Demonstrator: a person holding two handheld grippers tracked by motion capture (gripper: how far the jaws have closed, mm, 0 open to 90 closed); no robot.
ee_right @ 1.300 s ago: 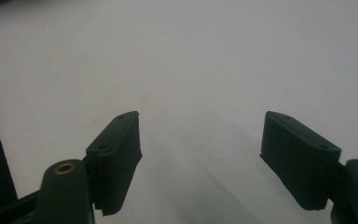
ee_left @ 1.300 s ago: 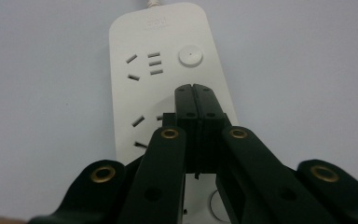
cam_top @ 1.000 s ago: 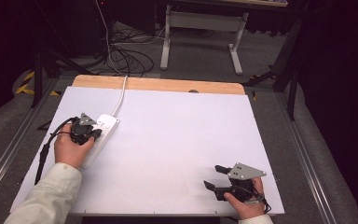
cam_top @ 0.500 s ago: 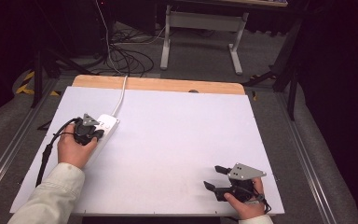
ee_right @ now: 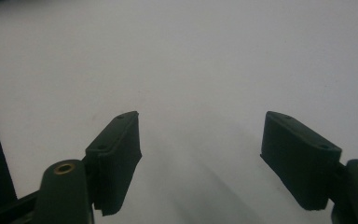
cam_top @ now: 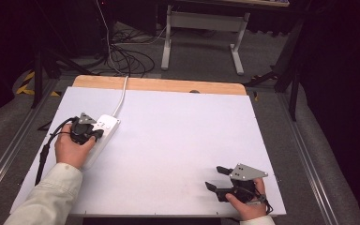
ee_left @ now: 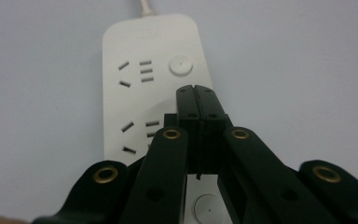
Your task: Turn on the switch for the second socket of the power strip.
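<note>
The left gripper [ee_left: 196,100] has its jaws pressed together with nothing between them, poised over the one white power strip [ee_left: 140,79], near one of its two round buttons [ee_left: 181,65]. The strip lies near the left edge of the white table [cam_top: 178,140]. By the table's near right corner, the right gripper [ee_right: 200,163] has its jaws spread wide, holding nothing.

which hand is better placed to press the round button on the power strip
Left. Its tongs are shut and sit over the power strip, just short of the round button. The right tongs are open, far across the table.
</note>
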